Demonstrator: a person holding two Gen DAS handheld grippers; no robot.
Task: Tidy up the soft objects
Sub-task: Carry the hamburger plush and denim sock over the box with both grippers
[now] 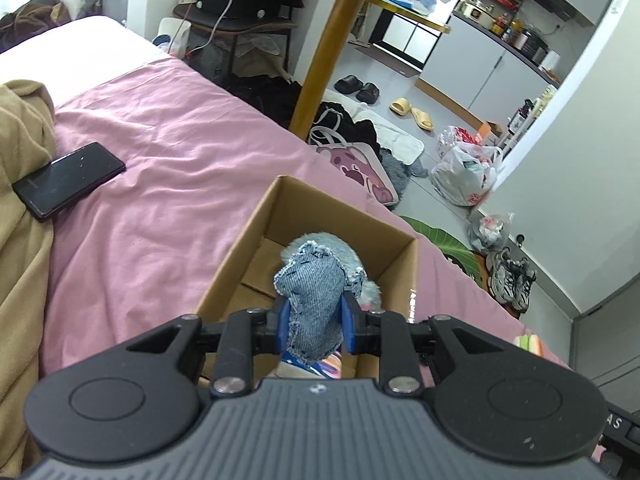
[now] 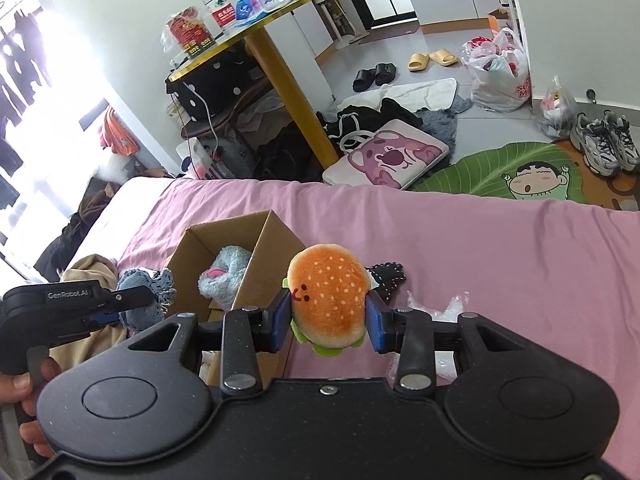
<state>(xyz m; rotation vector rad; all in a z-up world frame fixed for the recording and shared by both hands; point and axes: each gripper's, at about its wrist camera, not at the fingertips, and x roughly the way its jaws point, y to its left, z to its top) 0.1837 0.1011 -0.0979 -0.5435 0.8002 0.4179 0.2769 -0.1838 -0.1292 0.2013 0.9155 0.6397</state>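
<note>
Left gripper [image 1: 314, 326] pinches a denim toy [image 1: 312, 300] directly over the cardboard box [image 1: 236, 240] — nearer arm. Right gripper [image 2: 328, 322] clamps a burger plush [image 2: 328, 300] just right of the box.

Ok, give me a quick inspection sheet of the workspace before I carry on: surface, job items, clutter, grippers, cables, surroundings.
Surface: pink bedsheet, wrinkled.
Job's things: open cardboard box on the bed with a blue plush inside; denim soft toy; burger plush.
Clutter: black phone and tan blanket on the bed; dark stitched item and clear plastic wrap behind the burger.
Grippers: left hand-held gripper shut on the denim toy above the box; right hand-held gripper shut on the burger beside the box.
Cables: white cable hanging from the dotted black bag, off the bed.
Surroundings: round gold-edged table, slippers, sneakers, bags on floor.
</note>
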